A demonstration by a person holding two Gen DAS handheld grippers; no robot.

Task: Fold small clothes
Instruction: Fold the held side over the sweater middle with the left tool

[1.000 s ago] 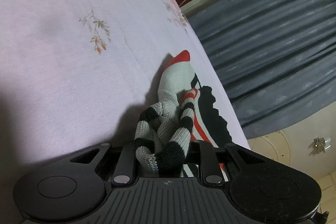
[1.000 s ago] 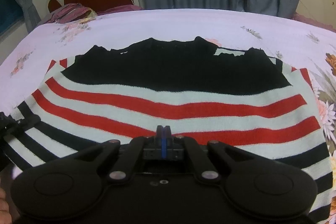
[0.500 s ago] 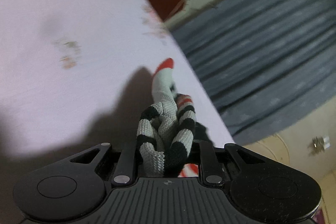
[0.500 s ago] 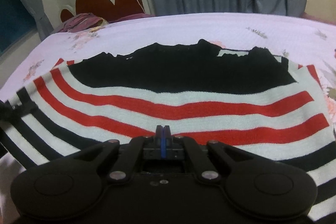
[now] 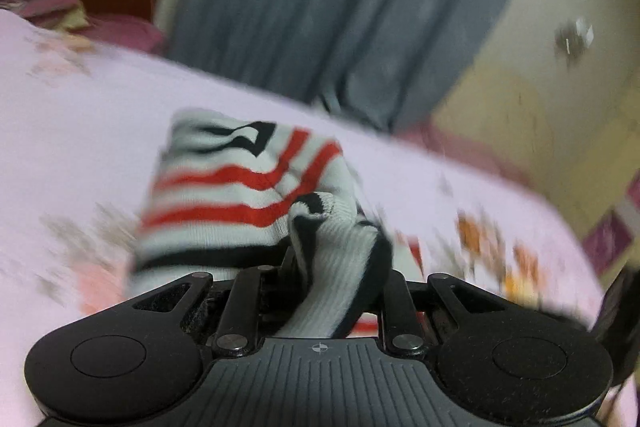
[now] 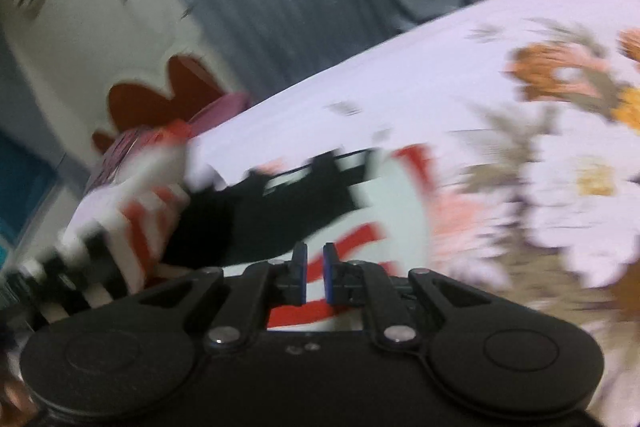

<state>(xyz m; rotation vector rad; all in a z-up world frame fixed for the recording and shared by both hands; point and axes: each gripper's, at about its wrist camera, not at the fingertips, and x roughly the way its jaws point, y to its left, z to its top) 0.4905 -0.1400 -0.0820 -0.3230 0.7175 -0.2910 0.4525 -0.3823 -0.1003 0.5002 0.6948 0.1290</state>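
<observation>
Knitwear fills my left tongs (image 5: 340, 279): they clamp a bunched fold of the striped sweater (image 5: 240, 195), which lies doubled over on the floral bedsheet (image 5: 72, 147). My right tongs (image 6: 315, 277) hold nothing, their blue pads a narrow gap apart just above the sweater's red stripes. Both views are blurred.

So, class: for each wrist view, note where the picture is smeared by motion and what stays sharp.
Left wrist view: the black left gripper body is crisp, as is the striped knit sleeve it pinches; the pink floral bedsheet and grey curtain are streaked. Right wrist view: blur is heavier; the red, white and black striped sweater and sheet flowers smear, while the right gripper stays sharp, fingers slightly apart.
</observation>
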